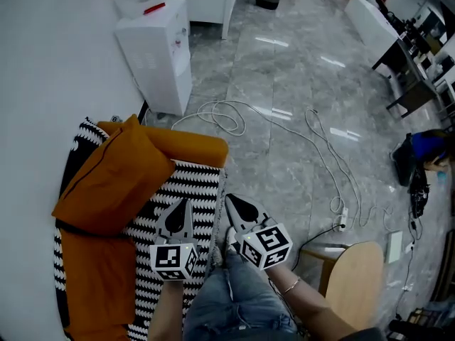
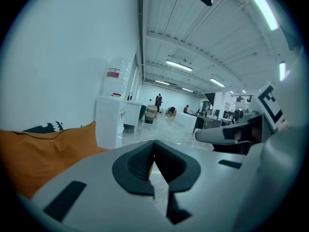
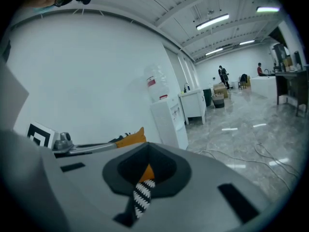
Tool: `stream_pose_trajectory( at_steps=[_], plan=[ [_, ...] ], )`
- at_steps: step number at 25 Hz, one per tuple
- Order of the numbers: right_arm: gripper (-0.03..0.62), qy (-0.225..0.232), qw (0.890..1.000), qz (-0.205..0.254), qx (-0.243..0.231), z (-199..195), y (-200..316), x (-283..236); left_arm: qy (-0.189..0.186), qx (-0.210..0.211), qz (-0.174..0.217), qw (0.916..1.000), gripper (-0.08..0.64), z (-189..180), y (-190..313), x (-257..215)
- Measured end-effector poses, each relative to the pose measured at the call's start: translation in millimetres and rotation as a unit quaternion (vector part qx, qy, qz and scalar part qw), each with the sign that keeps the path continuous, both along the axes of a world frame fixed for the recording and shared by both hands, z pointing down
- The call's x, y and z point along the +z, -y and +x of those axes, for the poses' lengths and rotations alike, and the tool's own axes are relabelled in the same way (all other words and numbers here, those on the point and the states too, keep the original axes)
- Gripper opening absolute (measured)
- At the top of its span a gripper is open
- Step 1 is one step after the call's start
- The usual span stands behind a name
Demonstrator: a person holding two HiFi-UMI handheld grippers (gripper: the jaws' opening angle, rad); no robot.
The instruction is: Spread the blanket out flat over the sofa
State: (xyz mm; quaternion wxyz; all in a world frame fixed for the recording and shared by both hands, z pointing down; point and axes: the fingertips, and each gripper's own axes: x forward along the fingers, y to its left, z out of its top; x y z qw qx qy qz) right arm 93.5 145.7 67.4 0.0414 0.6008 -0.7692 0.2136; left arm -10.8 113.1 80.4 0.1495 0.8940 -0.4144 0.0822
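Note:
The black-and-white zigzag blanket lies over the orange sofa, down its back and seat. An orange cushion rests on top of it. My left gripper hovers over the blanket's right half with its jaws together and nothing seen between them. My right gripper is at the blanket's right edge, jaws also together. In the right gripper view a strip of blanket and orange sofa shows through the slit behind the right gripper. The left gripper looks past the cushion.
A white water dispenser stands against the wall beyond the sofa. White cables trail over the grey marble floor to the right. A round wooden table is at my right side. My knee in jeans is against the sofa front.

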Motion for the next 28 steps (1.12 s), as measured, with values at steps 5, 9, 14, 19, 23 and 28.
stream_pose_trajectory(
  at_steps=[5, 9, 14, 19, 23, 28],
  plan=[
    [0.011, 0.012, 1.000, 0.021, 0.010, -2.3, -20.2, -25.9, -0.006, 0.000, 0.013, 0.9999, 0.018, -8.6, -10.3, -24.2],
    [0.009, 0.013, 0.999, 0.028, 0.020, -3.1, -32.3, -36.1, -0.013, -0.002, 0.018, 0.9998, 0.018, -12.5, -15.6, -36.8],
    [0.009, 0.004, 0.999, 0.038, 0.022, -3.3, -44.6, -50.3, -0.018, -0.002, 0.028, 0.9994, 0.018, -14.5, -26.2, -52.6],
    [0.009, -0.010, 0.998, 0.063, 0.022, -7.3, -54.1, -69.8, -0.018, 0.002, 0.037, 0.9991, 0.018, -21.4, -39.5, -63.4],
    [0.009, -0.015, 0.996, 0.081, 0.024, -6.2, -59.7, -83.3, -0.018, 0.006, 0.046, 0.9987, 0.018, -21.0, -47.0, -70.9],
    [0.009, -0.019, 0.995, 0.095, 0.025, -6.7, -69.3, -91.1, -0.018, 0.008, 0.052, 0.9985, 0.017, -21.5, -58.3, -75.8]
  ],
)
